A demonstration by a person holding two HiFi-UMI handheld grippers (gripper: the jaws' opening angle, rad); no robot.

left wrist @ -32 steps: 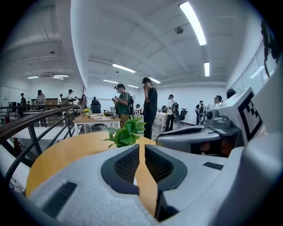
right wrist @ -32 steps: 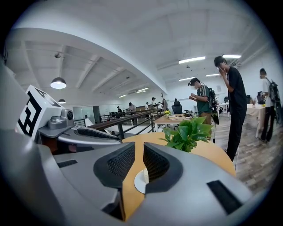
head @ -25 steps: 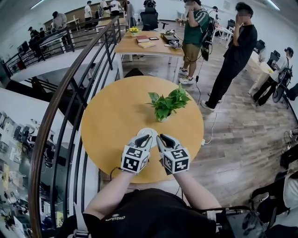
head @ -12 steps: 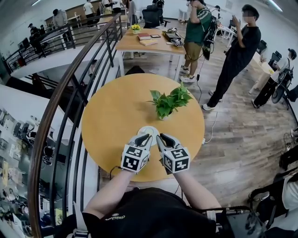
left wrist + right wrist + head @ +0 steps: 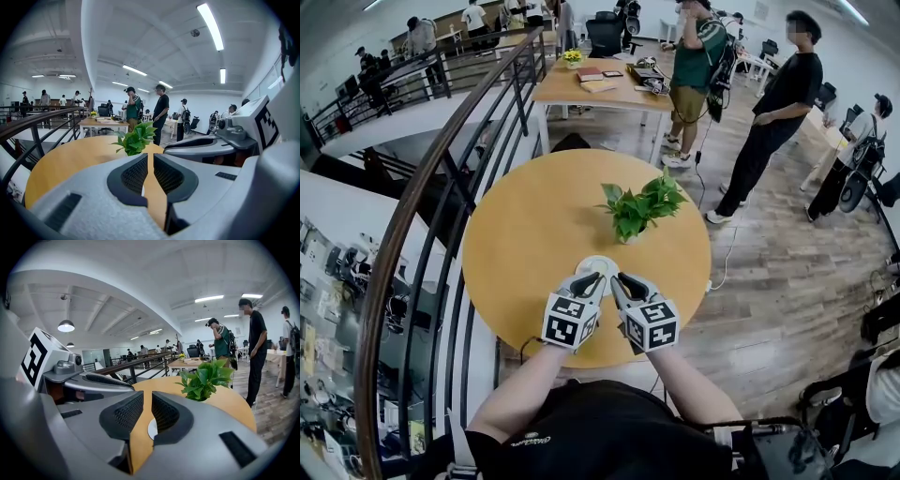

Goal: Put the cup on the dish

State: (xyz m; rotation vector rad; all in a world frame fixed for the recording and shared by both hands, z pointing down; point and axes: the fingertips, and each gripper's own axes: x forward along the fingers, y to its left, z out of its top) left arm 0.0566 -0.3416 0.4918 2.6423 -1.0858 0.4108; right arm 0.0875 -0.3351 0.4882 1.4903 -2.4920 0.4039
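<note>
A small white dish (image 5: pixel 598 264) lies on the round yellow table (image 5: pixel 525 244), near its front edge. My left gripper (image 5: pixel 592 279) and right gripper (image 5: pixel 619 279) hover side by side just in front of the dish, tips pointing at it. Both are shut, with nothing between the pads. Through the gap of the right gripper (image 5: pixel 146 399) a sliver of the dish (image 5: pixel 152 428) shows. The left gripper (image 5: pixel 150 159) points toward the plant. No cup shows in any view; the grippers hide the dish's near side.
A potted green plant (image 5: pixel 637 208) stands on the table just beyond the dish. A curved black railing (image 5: pixel 441 178) runs along the left. A wooden desk (image 5: pixel 595 89) and several standing people (image 5: pixel 773 112) are behind, on a wooden floor.
Both grippers stay almost where they were, shut. The person in black at the back right has lowered an arm.
</note>
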